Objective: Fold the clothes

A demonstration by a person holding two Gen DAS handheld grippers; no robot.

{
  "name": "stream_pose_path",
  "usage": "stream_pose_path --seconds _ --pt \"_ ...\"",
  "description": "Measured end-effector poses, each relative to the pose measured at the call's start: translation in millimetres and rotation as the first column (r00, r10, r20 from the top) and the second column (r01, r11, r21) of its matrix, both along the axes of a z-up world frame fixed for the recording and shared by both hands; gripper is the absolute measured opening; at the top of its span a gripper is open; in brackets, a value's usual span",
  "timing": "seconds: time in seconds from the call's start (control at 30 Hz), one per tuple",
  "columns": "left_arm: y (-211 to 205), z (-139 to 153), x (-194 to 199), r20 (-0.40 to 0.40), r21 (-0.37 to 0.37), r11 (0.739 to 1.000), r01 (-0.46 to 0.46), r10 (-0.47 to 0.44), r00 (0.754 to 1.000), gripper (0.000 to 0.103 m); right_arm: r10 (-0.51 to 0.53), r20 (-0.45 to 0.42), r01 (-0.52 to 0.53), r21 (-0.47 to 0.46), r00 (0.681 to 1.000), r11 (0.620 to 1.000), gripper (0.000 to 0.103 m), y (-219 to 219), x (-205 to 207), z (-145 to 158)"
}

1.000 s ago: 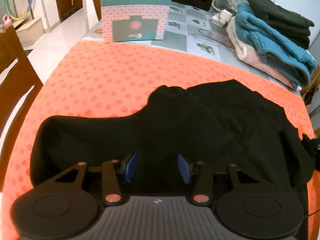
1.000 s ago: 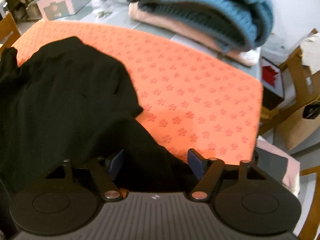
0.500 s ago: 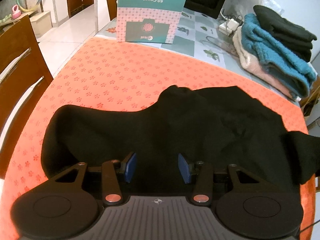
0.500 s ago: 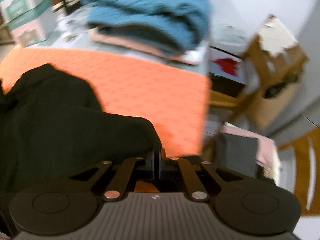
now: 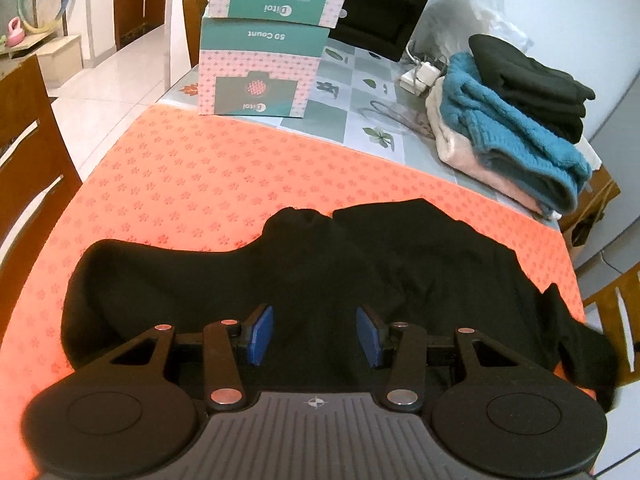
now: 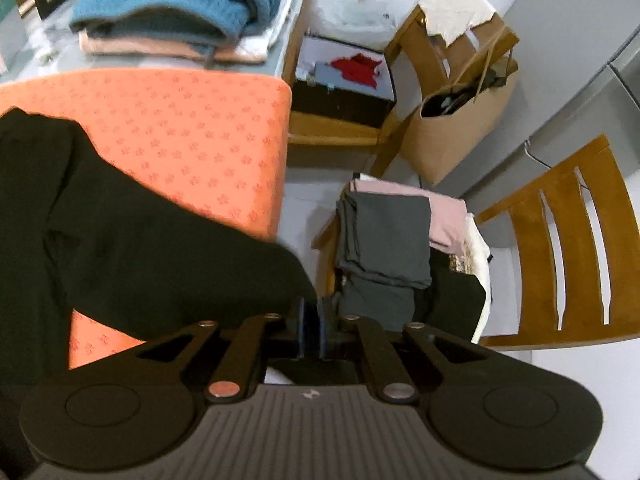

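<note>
A black sweater (image 5: pixel 320 280) lies spread on the orange flowered mat (image 5: pixel 224 184), neck toward the far side. My left gripper (image 5: pixel 315 335) is open, its blue pads (image 5: pixel 260 334) above the sweater's near edge, holding nothing. My right gripper (image 6: pixel 310 322) is shut on the end of the sweater's right sleeve (image 6: pixel 180 256), stretched out past the mat's right edge (image 6: pixel 276 152). In the left wrist view that sleeve (image 5: pixel 576 344) trails off the mat's right side.
Folded blue, pink and black clothes (image 5: pixel 516 128) are stacked at the far right of the table. Two pink-and-teal boxes (image 5: pixel 264 52) stand at the back. Wooden chairs (image 6: pixel 568 240) and folded clothes on a stool (image 6: pixel 392 236) stand to the right of the table.
My right gripper shut on the sleeve end and pulled it out to the right, beyond the mat's edge. My left gripper drew back and up, staying open.
</note>
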State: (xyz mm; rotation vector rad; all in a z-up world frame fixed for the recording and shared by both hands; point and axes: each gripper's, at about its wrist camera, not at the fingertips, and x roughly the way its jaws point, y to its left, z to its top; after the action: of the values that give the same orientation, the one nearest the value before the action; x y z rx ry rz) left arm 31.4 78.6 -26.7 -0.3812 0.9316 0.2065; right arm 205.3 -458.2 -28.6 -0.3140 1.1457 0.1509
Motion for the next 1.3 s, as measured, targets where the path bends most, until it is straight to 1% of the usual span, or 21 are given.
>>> stream_pose_path --seconds 0.03,0.07,0.17,0.27,0.43,0.5,0.57,0.67,0.83,0.97,1.07,1.13,1.2,1.3 --pt "0 0 0 0.0 0.003 1.0 0.001 -0.001 1.0 0.054 0.01 0.01 -0.01 0.015 1.0 1.0 0.031 4 -2 5" --pt "1 1 -1 -0.001 0.004 1.0 -0.001 0.001 1.0 0.056 0.02 0.019 -0.021 0.031 1.0 0.999 0.035 7 -3 10" --pt "5 1 2 -0.004 0.009 1.0 0.001 -0.001 1.0 0.056 0.049 0.038 -0.053 0.094 0.998 0.994 0.036 18 -6 24" --pt "8 1 11 -0.006 0.027 1.0 0.011 -0.01 1.0 0.056 0.103 0.039 -0.107 0.126 0.994 0.986 0.041 46 2 20" --pt "12 5 36 0.013 0.055 0.997 0.045 -0.046 0.999 0.057 0.194 0.043 -0.199 0.174 0.98 0.964 0.041 95 17 13" --pt "12 6 52 0.019 0.054 0.996 0.067 -0.069 0.997 0.057 0.23 0.046 -0.235 0.193 0.972 0.953 0.041 114 24 11" --pt "12 5 68 0.017 0.035 0.995 0.091 -0.092 0.996 0.057 0.266 0.05 -0.27 0.212 0.963 0.939 0.041 133 30 8" --pt "10 -1 95 -0.007 0.005 0.992 0.126 -0.126 0.992 0.058 0.318 0.056 -0.322 0.24 0.946 0.916 0.041 162 39 4" --pt "2 -17 132 -0.028 0.017 0.984 0.179 -0.179 0.984 0.058 0.403 0.071 -0.406 0.285 0.913 0.869 0.041 211 54 -3" --pt "-1 -37 155 -0.096 0.033 0.974 0.224 -0.22 0.971 0.058 0.468 0.083 -0.469 0.308 0.88 0.828 0.041 252 70 -14" --pt "-3 -52 164 -0.156 0.049 0.967 0.252 -0.241 0.958 0.058 0.511 0.082 -0.509 0.317 0.855 0.8 0.041 284 85 -26" --pt "-2 -60 166 -0.187 0.046 0.965 0.258 -0.245 0.951 0.057 0.536 0.082 -0.532 0.317 0.84 0.785 0.041 302 93 -35" --pt "0 -66 166 -0.204 0.035 0.964 0.265 -0.252 0.946 0.057 0.56 0.076 -0.553 0.314 0.825 0.772 0.041 320 102 -44" --pt "4 -73 163 -0.209 0.01 0.969 0.246 -0.239 0.948 0.054 0.589 0.06 -0.579 0.291 0.806 0.762 0.041 341 114 -59"
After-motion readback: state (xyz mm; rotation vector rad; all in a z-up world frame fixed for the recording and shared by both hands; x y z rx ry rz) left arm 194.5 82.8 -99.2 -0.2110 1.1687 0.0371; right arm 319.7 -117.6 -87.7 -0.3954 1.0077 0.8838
